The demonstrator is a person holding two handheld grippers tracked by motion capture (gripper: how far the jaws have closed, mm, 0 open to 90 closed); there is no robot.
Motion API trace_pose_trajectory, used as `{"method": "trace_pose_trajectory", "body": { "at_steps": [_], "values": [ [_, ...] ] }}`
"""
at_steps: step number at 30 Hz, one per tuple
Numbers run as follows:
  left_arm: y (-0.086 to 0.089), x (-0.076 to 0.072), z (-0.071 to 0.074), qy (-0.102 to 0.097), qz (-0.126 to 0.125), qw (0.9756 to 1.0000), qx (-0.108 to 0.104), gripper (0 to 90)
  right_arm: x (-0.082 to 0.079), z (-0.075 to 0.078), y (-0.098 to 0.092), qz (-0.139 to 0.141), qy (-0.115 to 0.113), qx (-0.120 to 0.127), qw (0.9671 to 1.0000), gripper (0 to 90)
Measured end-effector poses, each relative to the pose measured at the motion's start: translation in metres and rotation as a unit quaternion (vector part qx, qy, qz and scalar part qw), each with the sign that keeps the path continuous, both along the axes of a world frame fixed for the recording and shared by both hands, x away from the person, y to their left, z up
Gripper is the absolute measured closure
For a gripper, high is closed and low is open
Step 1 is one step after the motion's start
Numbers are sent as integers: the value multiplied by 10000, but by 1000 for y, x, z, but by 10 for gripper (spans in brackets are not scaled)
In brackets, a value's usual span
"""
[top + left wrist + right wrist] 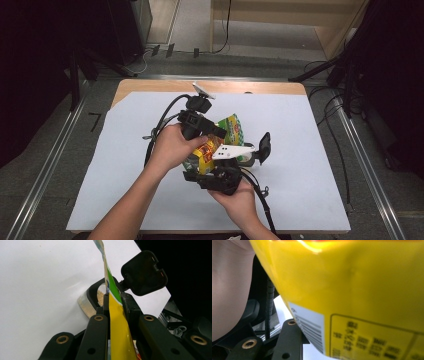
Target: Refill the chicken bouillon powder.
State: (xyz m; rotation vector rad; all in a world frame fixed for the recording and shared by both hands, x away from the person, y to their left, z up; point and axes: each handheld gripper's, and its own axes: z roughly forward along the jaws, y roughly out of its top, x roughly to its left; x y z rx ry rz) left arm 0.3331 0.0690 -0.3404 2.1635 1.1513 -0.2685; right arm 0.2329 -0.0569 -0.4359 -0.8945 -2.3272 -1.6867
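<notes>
A yellow and green snack bag [227,131] hangs above the white-covered table [305,150], held between both hands. My left gripper [218,132] is shut on the bag's [117,322] top edge, its jaws [113,298] pinching the flat seam. Just beyond stands a clear container [93,302] with pale crumbs inside; its black hinged lid [143,273] is open. My right gripper [202,167] comes in from below and grips the bag's lower end. In the right gripper view the yellow bag [352,285] presses on one jaw and hides the other.
The container [248,158] and its raised lid [263,147] stand right of the bag on the white sheet. Black cables trail from both grippers across the sheet. Dark stands and cables line the floor around the table.
</notes>
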Motion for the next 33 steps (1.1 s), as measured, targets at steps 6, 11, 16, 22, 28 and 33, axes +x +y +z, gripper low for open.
{"method": "trace_pose_trajectory", "body": {
  "at_steps": [6, 11, 16, 22, 28, 33],
  "values": [
    [0, 0, 0, -29, 39, 10000, -19, 833, 1, 0, 0, 27, -26, 2, 10000, 664],
    [1, 0, 0, -28, 35, 10000, -21, 833, 1, 0, 1, 0, -13, -17, 10000, 663],
    [0, 0, 0, -27, 33, 10000, -13, 833, 1, 0, 0, 5, -3, -14, 10000, 664],
    [1, 0, 0, -44, 52, 10000, -24, 833, 2, 0, 1, 10, -4, -30, 10000, 664],
    [2, 1, -1, -72, 52, 10000, -26, 833, 4, -1, 2, -11, -29, -36, 10000, 664],
    [2, 1, 0, -88, 79, 9999, -55, 833, 4, -1, 3, -32, -22, -38, 10000, 664]
  ]
}}
